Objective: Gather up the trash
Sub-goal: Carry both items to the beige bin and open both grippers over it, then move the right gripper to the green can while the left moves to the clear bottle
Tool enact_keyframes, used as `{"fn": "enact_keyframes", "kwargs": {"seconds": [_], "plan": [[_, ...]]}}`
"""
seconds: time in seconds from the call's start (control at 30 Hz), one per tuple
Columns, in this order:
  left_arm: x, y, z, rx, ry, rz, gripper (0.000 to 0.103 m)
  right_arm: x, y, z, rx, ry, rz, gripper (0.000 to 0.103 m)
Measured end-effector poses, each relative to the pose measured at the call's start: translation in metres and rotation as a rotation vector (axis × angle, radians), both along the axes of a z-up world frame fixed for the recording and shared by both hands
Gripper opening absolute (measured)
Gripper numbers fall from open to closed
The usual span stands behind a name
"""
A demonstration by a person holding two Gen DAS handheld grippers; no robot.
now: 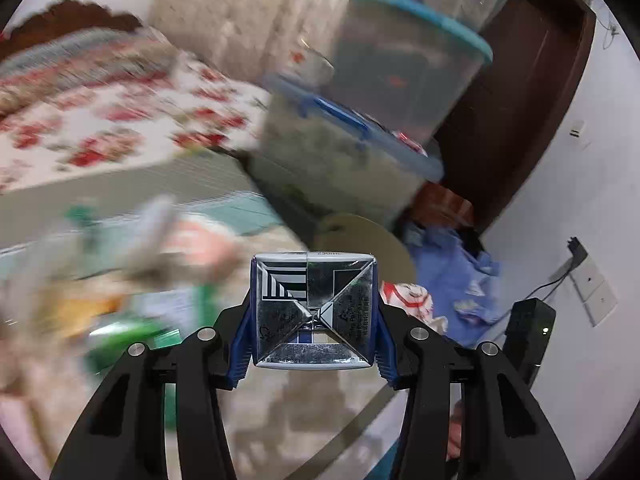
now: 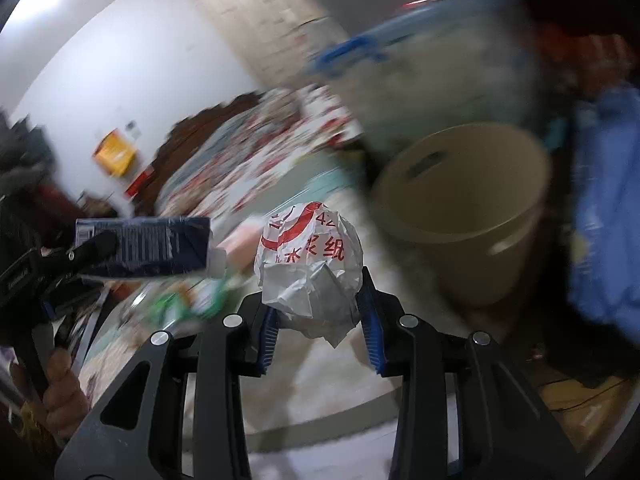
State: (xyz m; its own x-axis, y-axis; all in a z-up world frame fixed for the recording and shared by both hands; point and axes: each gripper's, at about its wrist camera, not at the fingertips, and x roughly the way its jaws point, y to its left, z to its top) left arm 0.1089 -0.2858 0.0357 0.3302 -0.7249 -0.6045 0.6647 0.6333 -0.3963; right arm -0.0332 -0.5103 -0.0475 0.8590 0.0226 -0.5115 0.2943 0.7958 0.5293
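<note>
Left gripper [image 1: 314,316]: fingers pinching a small drink carton [image 1: 314,312], end-on, held in the air. Right gripper [image 2: 320,316]: fingers clamped on a crumpled paper wrapper [image 2: 310,268], near a beige bucket [image 2: 472,216].

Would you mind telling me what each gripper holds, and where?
Left gripper clamps a drink carton by its side walls; right gripper clamps a crumpled paper ball across its lower half.

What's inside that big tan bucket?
The tan bucket looks empty as far as its inside wall shows: bare tan plastic and one handle slot. Its rim hides the bottom, and the picture is blurry, so something small could be down there.
</note>
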Motion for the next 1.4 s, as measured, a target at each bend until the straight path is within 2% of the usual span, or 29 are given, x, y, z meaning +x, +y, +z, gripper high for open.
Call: {"fn": "enact_keyframes", "kwargs": {"seconds": [0.1,0.23,0.3,0.33,0.37,0.4,0.43,0.53,0.7,0.8,0.93,1.03,1.1,1.27,1.33,1.4], "plan": [[0.019,-0.059,-0.018,0.005,0.064,-0.052,0.047,0.001,-0.035,-0.007,0.002,0.031,-0.059,0.038],[0.039,-0.126,-0.037,0.027,0.098,-0.084,0.047,0.016,-0.074,-0.019,-0.01,0.081,-0.09,0.039],[0.046,-0.153,-0.046,0.042,0.106,-0.095,0.048,0.025,-0.087,-0.025,-0.015,0.101,-0.09,0.043],[0.048,-0.164,-0.05,0.052,0.106,-0.095,0.048,0.03,-0.093,-0.029,-0.018,0.108,-0.093,0.049],[0.052,-0.176,-0.055,0.067,0.108,-0.09,0.051,0.034,-0.097,-0.032,-0.015,0.112,-0.095,0.064],[0.056,-0.187,-0.062,0.089,0.116,-0.091,0.067,0.036,-0.1,-0.034,-0.012,0.116,-0.097,0.071],[0.058,-0.19,-0.065,0.104,0.118,-0.081,0.073,0.039,-0.104,-0.034,-0.014,0.113,-0.113,0.075],[0.065,-0.188,-0.068,0.115,0.14,-0.051,0.075,0.039,-0.108,-0.031,-0.019,0.09,-0.126,0.075],[0.045,-0.133,-0.022,0.035,0.052,-0.014,0.075,0.028,-0.098,-0.019,-0.041,0.047,-0.136,0.074],[0.027,-0.092,0.008,-0.007,-0.022,0.013,0.075,0.026,-0.083,-0.009,-0.031,0.024,-0.096,0.073],[0.002,-0.032,0.045,-0.044,-0.13,0.073,0.075,0.03,-0.044,0.018,-0.083,-0.005,0.0,0.067],[-0.01,0.027,0.068,-0.069,-0.207,0.161,0.075,0.032,-0.013,0.038,-0.11,-0.035,0.07,0.063],[-0.011,0.078,0.079,-0.08,-0.246,0.26,0.075,0.034,0.006,0.048,-0.124,-0.051,0.115,0.061],[0.01,0.185,0.081,-0.035,-0.235,0.524,0.075,0.052,0.07,0.064,-0.139,-0.062,0.253,0.061],[0.023,0.221,0.071,0.018,-0.193,0.626,0.075,0.065,0.1,0.064,-0.137,-0.05,0.317,0.061],[0.043,0.255,0.053,0.076,-0.105,0.701,0.075,0.074,0.121,0.063,-0.141,-0.038,0.359,0.061]]}}
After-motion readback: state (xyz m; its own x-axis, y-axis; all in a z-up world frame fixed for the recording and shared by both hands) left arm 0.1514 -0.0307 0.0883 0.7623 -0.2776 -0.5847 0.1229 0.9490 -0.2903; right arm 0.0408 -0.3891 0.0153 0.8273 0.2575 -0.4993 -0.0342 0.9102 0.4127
